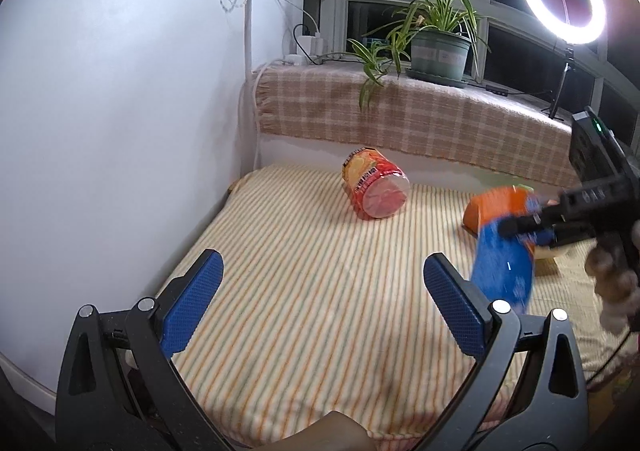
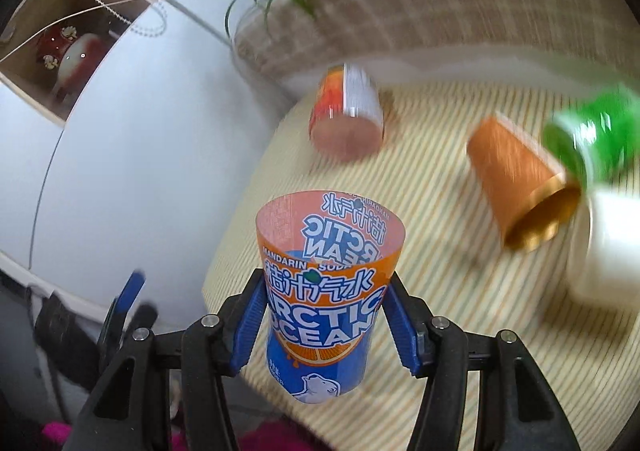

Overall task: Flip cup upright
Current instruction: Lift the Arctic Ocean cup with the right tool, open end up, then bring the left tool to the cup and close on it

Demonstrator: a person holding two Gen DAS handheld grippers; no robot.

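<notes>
My right gripper [image 2: 322, 317] is shut on the blue and orange "Arctic Ocean" cup [image 2: 324, 291], its blue pads [image 2: 250, 325] pressing both sides. The cup's open mouth points away from the camera, and it is held above the striped cloth. In the left wrist view the same cup [image 1: 505, 247] hangs blurred at the right, in the right gripper [image 1: 528, 227]. My left gripper [image 1: 324, 291] is open and empty over the near part of the striped cloth [image 1: 304, 271].
A red and orange cup [image 1: 374, 187] lies on its side at the back; it also shows in the right wrist view [image 2: 348, 115]. An orange cup [image 2: 520, 181] lies on its side beside a green and white bottle [image 2: 592, 179]. A white cabinet [image 1: 120, 131] stands left. A potted plant [image 1: 438, 47] sits on the checked ledge.
</notes>
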